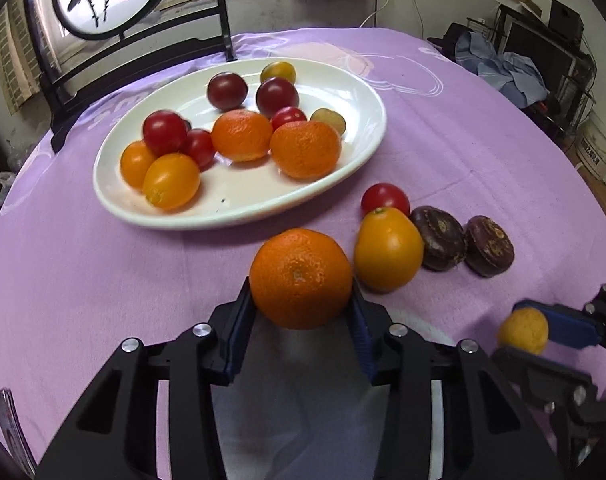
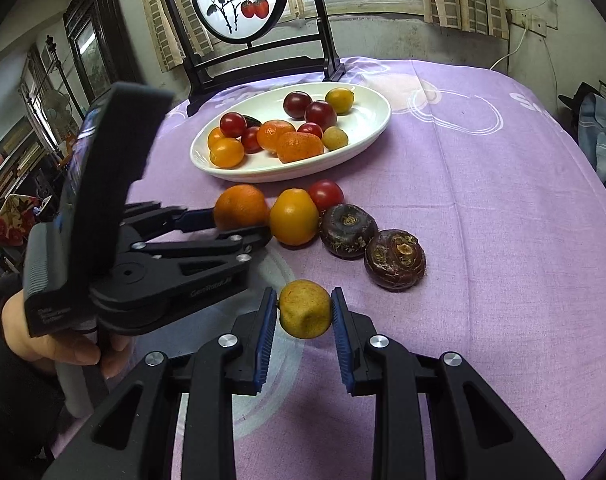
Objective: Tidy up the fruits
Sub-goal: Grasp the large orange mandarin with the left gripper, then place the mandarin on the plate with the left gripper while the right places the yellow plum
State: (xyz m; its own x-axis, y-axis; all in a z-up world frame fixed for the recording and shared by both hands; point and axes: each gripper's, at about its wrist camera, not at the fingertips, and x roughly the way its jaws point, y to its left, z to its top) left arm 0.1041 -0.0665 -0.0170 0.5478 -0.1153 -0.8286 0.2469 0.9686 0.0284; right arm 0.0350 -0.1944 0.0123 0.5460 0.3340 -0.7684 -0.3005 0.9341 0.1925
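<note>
While clamped, tangerine sits between left fingers (blue-padded).

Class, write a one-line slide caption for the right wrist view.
Right gripper grips a yellow fruit short of the fruit plate.

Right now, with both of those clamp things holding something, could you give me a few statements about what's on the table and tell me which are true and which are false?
1. The left gripper holds a tangerine. True.
2. The right gripper is empty. False: it is shut on a small yellow fruit.
3. Two dark brown water chestnuts lie on the purple cloth, outside the white plate. True.
4. The plate holds nothing. False: it holds tangerines and small red, dark and yellow tomatoes.
5. A red tomato lies on the cloth beside an orange-yellow fruit. True.
</note>
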